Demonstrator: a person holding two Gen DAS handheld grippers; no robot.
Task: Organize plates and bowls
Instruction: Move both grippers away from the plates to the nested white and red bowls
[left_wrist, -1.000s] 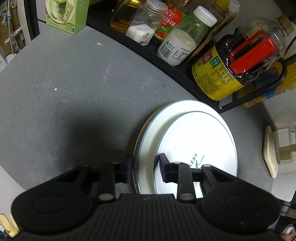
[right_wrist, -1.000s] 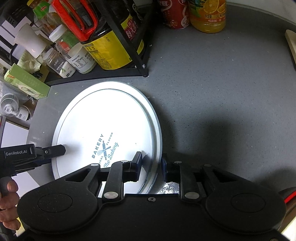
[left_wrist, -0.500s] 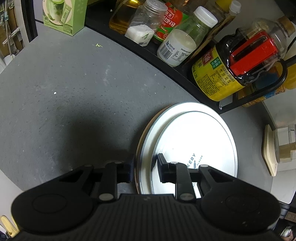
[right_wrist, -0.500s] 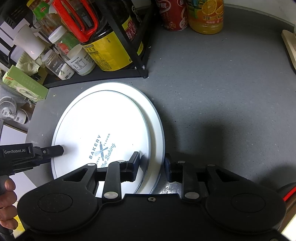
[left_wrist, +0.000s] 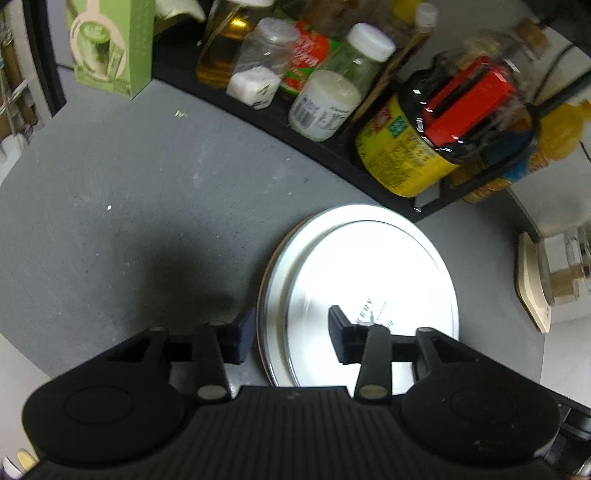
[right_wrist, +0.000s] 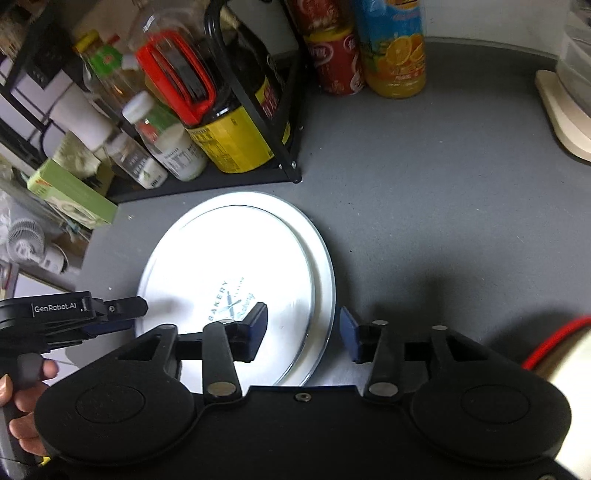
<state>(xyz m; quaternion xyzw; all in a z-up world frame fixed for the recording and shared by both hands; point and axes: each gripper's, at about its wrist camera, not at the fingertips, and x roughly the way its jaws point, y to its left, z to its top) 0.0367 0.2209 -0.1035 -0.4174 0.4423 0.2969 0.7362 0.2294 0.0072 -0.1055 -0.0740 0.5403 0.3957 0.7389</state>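
Both grippers, left (left_wrist: 291, 334) and right (right_wrist: 303, 332), stood open astride the white round printed plate's (right_wrist: 236, 266) rim; I judged withdrawing straight back would avoid nudging that plate.

both of my wrist feeds are fairly dim, lit from above. the stacked plates (left_wrist: 369, 273) take a hard glare that burns their faces to plain white and nearly washes out the printed logo. my left gripper (left_wrist: 291, 336) and right gripper (right_wrist: 303, 328) throw wide soft shadows on the grey counter (left_wrist: 129, 206). the bottles on the rack (left_wrist: 436, 155) look smeared with motion blur in the left view, and the orange juice bottle (right_wrist: 395, 51) is soft in the right view. fisheye bending curves the counter edge and stretches everything near the borders.
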